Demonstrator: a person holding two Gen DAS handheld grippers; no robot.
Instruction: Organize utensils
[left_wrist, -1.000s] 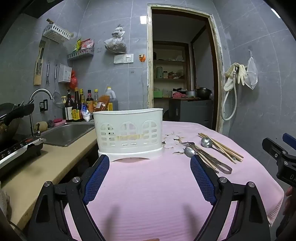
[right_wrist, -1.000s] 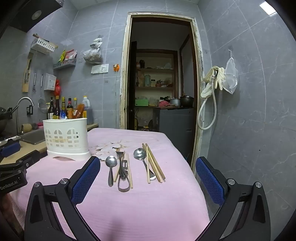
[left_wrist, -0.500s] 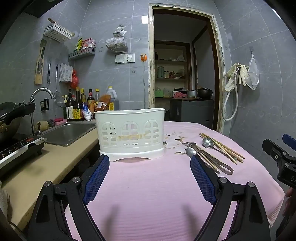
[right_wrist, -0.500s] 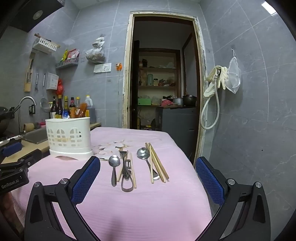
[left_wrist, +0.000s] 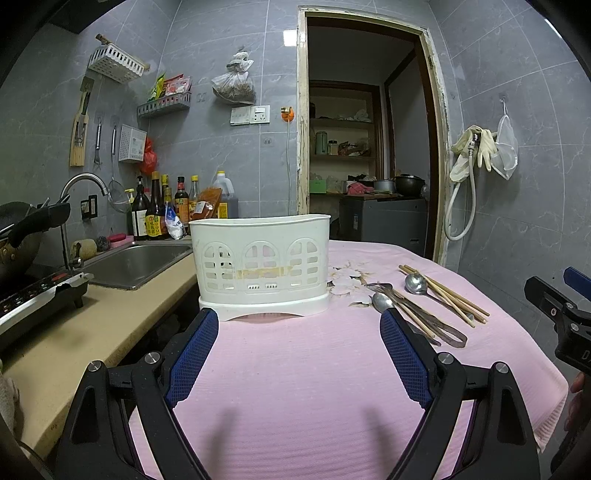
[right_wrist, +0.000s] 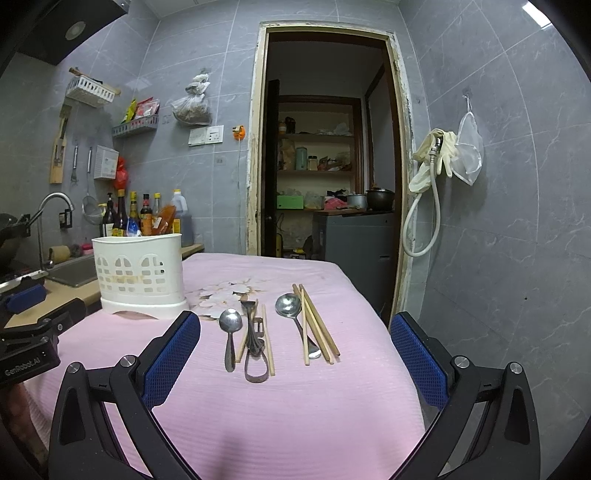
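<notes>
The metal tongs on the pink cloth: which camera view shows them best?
The right wrist view. There the metal tongs lie nearly centred, whole from tip to loop, between a spoon and a chopstick. In the left wrist view the tongs are off to the right, seen slantwise, partly behind the left gripper's finger.

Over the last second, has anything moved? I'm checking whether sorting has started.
Only the cameras drifted slightly: the right hand-held gripper eased closer to the utensils. Nothing was grasped. The spoons, chopsticks and white caddy lie unmoved; both hand-held grippers stay open.
</notes>
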